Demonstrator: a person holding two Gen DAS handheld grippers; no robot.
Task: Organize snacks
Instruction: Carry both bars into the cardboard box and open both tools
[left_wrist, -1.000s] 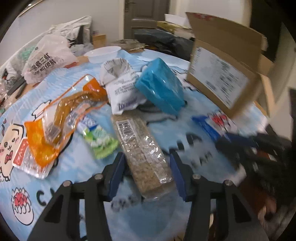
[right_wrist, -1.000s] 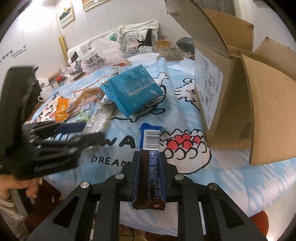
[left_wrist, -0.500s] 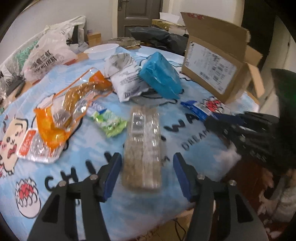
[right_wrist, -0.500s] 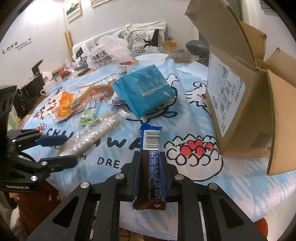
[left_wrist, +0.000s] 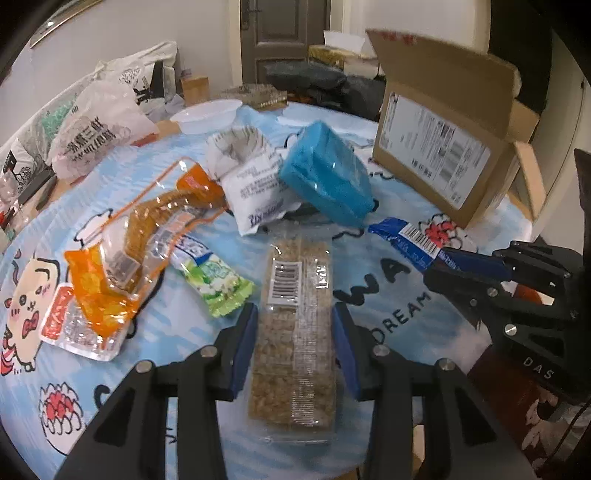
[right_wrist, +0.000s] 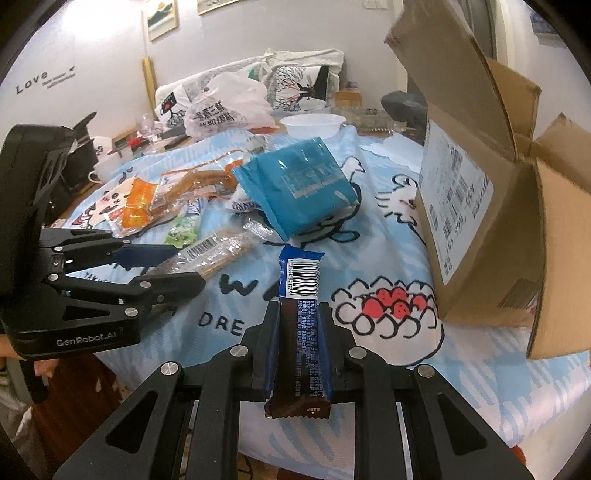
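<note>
Clear film wraps the grain bar, low centre in the left view, and the left gripper has just been closing on it; the blue pads now pinch its long edges. In the right view the right gripper is pressed together on a blue bar at bottom centre, its barcode end sticking out toward the box at the right edge. Slippery film is the likely trouble: gripped only by its edges, the grain bar could buckle or slide out when lifted. The box flaps lean over the opening, so either bar might catch on one going in. Only the right view shows the grain bar side-on, its far end apparently resting on the cloth while the left gripper holds the near end. Only the left view shows the green packet just beside the left pad, close enough to be dragged along.
</note>
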